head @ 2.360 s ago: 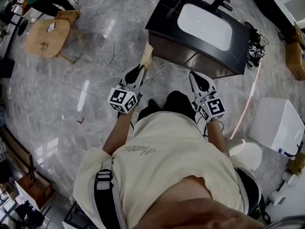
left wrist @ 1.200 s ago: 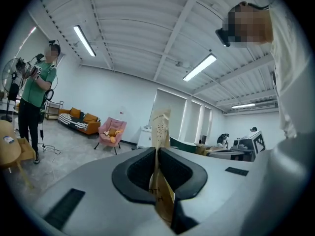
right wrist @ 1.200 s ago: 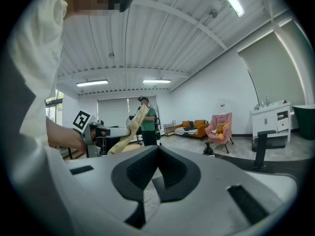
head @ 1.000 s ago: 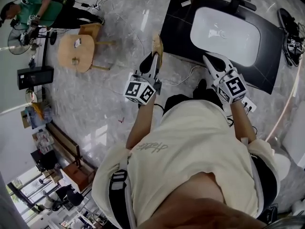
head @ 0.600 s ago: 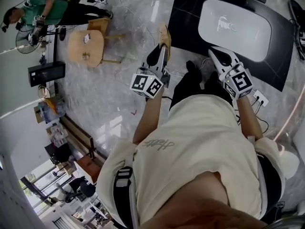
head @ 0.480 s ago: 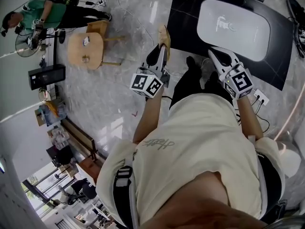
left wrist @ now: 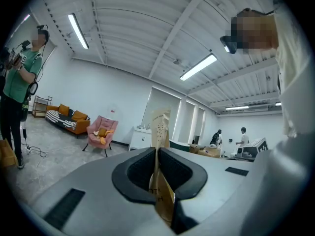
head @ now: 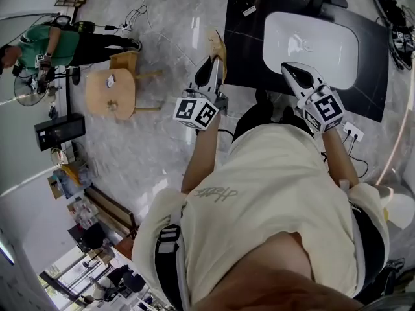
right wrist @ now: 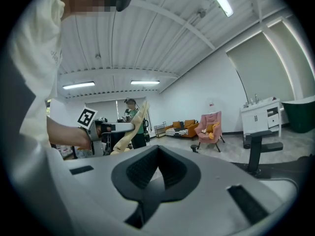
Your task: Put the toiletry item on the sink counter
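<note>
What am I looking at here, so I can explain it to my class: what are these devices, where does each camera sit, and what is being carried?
There is no robot arm. A person holds a hand-held gripper in each hand. The head view comes from a camera on the person's head, looking steeply down. The other two cameras ride on the grippers and look along their fingers. The left gripper is shut on a flat beige toiletry packet, which stands upright between its fingers. The right gripper is shut with nothing in it. In front of the person stands a black sink counter with a white oval basin. The packet is not yet on it.
</note>
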The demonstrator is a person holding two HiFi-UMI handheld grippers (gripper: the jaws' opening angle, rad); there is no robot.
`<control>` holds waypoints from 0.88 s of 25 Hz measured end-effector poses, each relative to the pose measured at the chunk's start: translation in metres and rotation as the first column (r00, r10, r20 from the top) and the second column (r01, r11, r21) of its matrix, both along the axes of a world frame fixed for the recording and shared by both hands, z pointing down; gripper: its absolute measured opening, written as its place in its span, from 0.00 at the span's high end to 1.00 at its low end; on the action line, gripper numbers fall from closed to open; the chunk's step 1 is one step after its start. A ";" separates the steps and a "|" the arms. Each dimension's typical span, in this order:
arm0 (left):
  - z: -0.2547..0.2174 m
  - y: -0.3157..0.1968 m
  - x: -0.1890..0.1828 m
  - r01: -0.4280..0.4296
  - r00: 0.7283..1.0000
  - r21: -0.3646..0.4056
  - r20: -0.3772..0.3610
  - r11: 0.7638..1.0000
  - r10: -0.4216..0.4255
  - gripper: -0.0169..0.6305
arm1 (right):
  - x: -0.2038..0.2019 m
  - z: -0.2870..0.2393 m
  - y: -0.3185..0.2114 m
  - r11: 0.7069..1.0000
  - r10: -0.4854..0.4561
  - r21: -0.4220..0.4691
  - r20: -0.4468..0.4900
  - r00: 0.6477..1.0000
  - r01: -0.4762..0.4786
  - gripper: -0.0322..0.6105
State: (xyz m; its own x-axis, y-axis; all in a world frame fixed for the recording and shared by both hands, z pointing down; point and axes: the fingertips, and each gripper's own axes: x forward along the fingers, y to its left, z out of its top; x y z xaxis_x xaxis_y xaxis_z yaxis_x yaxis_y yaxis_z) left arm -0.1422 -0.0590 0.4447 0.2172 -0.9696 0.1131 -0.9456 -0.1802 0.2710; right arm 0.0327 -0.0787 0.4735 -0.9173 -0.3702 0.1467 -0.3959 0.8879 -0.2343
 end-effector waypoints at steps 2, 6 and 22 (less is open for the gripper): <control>0.001 -0.014 -0.013 -0.015 1.000 0.002 -0.007 1.000 0.015 0.92 | -0.014 -0.003 -0.013 1.000 0.009 0.013 -0.008 1.000 -0.009 0.96; 0.017 -0.033 -0.039 -0.058 0.998 -0.032 -0.006 0.998 0.058 0.92 | -0.041 -0.009 -0.033 0.999 0.048 0.022 -0.014 0.999 -0.048 0.96; 0.098 -0.124 -0.108 -0.259 0.952 -0.151 -0.208 0.954 0.226 0.92 | -0.125 0.002 -0.094 0.976 0.218 0.023 -0.116 0.969 -0.217 0.96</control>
